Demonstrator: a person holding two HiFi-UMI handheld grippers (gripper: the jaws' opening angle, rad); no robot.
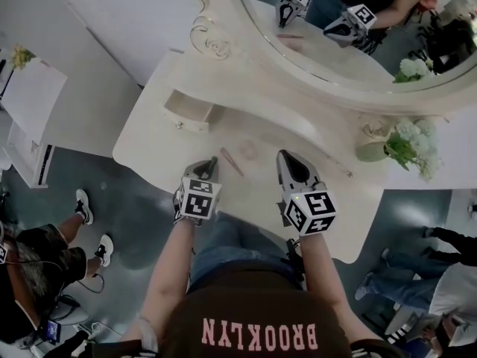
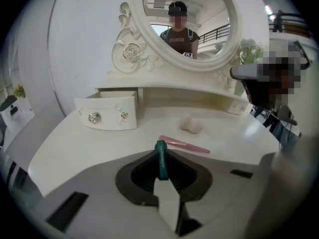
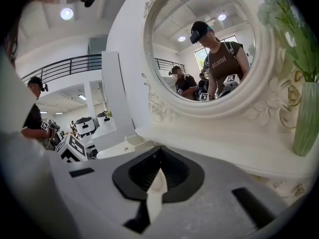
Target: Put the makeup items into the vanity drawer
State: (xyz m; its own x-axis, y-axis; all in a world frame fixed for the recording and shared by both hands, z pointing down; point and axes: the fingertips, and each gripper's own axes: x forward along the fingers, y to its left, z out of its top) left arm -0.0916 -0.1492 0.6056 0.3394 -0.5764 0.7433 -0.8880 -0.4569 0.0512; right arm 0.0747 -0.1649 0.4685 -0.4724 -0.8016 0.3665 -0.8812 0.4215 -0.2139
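A thin green makeup pencil (image 2: 160,162) stands upright between the jaws of my left gripper (image 2: 160,156), which is shut on it; in the head view the pencil (image 1: 212,165) shows as a dark stick at the left gripper (image 1: 203,171). Beyond it on the vanity top (image 1: 149,144) lie a slim pink stick (image 2: 183,144) (image 1: 231,161) and a pale pink sponge (image 2: 191,124) (image 1: 250,150). The small drawer (image 2: 107,111) (image 1: 188,111) stands open at the far left. My right gripper (image 1: 288,159) (image 3: 158,176) hovers over the table's right part, shut with nothing in it.
An oval mirror (image 1: 350,43) with a carved frame rises behind the table. A green vase of white flowers (image 1: 402,144) (image 3: 305,118) stands at the back right. People stand on the floor at the left (image 1: 45,252) and right (image 1: 447,274).
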